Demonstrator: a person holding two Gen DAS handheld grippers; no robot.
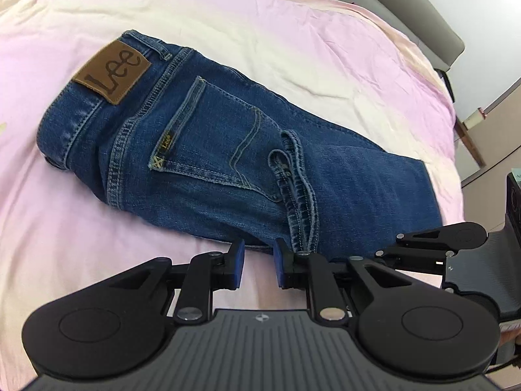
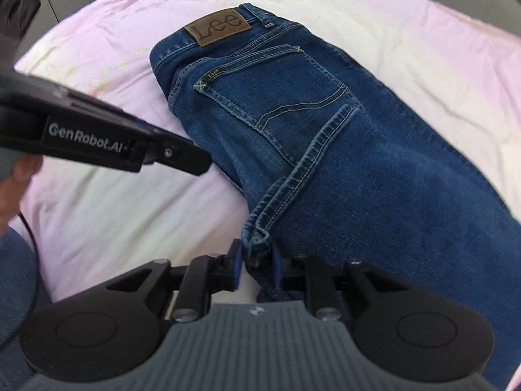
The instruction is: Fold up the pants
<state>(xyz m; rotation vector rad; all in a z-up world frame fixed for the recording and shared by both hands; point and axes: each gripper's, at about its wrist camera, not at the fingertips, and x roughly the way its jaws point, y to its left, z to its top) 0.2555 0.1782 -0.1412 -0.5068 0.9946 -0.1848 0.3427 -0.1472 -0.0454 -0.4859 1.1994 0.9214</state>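
While the right gripper (image 2: 255,262) pinches the jeans (image 2: 325,123), their legs run off-frame.

A bed (image 1: 293,32) fills both views under a pale pink sheet (image 2: 114,211), lightly creased and washed yellowish where light falls (a few faint yellow marks show near its left side). Beyond its far edge runs a grey padded headboard (image 1: 407,3).

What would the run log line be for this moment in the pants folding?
jeans: folded on pink sheet | right gripper: around hem, grip unclear | left gripper: open at near edge
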